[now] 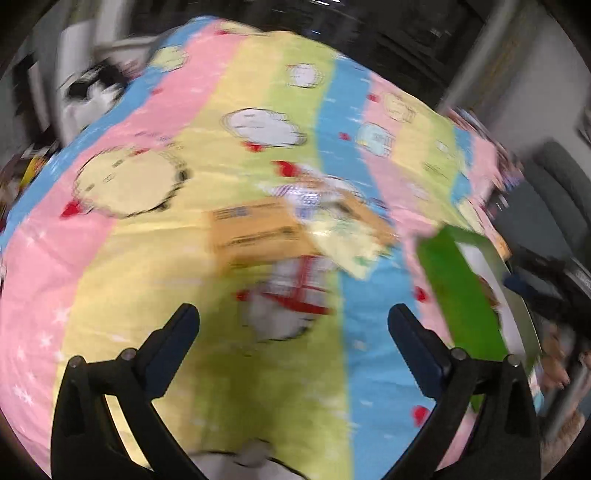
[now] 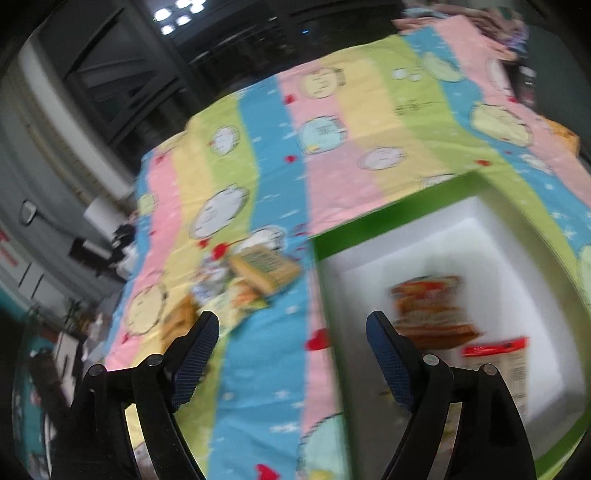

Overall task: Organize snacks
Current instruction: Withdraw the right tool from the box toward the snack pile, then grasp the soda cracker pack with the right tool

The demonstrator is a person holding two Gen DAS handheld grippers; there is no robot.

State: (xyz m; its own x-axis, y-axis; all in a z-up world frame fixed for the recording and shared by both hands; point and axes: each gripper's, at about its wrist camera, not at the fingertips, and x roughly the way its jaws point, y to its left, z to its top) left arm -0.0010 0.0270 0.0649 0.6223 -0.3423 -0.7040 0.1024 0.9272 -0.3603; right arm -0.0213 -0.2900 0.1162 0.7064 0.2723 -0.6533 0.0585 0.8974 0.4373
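The snacks lie in two places. In the right wrist view a loose heap of snack packets (image 2: 243, 284) sits left of centre on the cloth: a flat tan carton on top, crinkled pale and orange wrappers under and beside it, all blurred; to the right stands a green box (image 2: 391, 218), square, with a smooth white lining, and on its floor lie an orange-brown packet (image 2: 432, 314) and, lower right of it, a red-topped packet (image 2: 498, 354). In the left wrist view the same heap (image 1: 291, 232) shows at centre, a tan carton beside a glossy pale yellow wrapper, and the green box (image 1: 461, 295) leans in from the right edge, its contents too smeared to read.

The right gripper (image 2: 291, 354) stands at the lower middle of its frame, jaws apart with nothing between them, the dark blue ribbed pads showing on black arms; it hangs over the cloth just left of the box's near wall. The left gripper (image 1: 293, 336) is spread wide and empty too, low in its frame, angled down at the cloth below the heap.

The surface is a soft striped cloth (image 2: 332, 155) in pink, yellow, green and blue bands, printed with round cartoon figures and red hearts; beyond it are dark window frames (image 2: 122, 74) at the upper left, and ceiling lights (image 2: 177, 14) at the top.
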